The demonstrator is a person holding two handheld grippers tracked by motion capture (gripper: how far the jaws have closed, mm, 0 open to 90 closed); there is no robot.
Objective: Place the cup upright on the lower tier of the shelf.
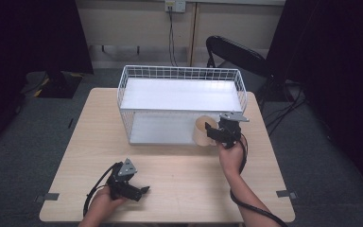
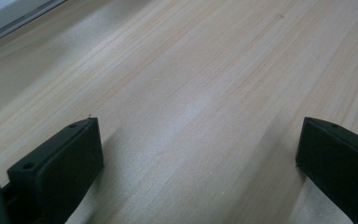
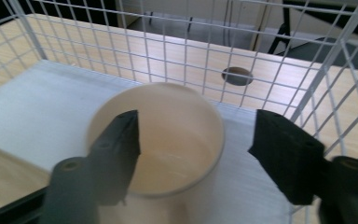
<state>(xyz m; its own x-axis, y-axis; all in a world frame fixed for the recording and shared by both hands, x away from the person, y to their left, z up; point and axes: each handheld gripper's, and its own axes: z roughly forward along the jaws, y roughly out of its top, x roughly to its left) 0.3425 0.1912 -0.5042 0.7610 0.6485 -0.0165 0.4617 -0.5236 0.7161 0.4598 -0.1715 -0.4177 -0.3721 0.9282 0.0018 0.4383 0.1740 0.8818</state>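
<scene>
Right tongs (image 3: 196,144) wide, astride cup (image 3: 168,140) rim in wire basket (image 1: 127,94), not pressing; left tongs (image 2: 198,154) wide, over table (image 2: 205,70).

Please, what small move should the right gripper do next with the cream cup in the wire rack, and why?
Probably draw the right gripper straight back toward the person, out of the white wire rack. Its jaws stand open, one inside the cup's rim and one outside, and do not appear to press the wall. The cream cup stands upright on the rack's lower shelf, so it seems already placed.
</scene>
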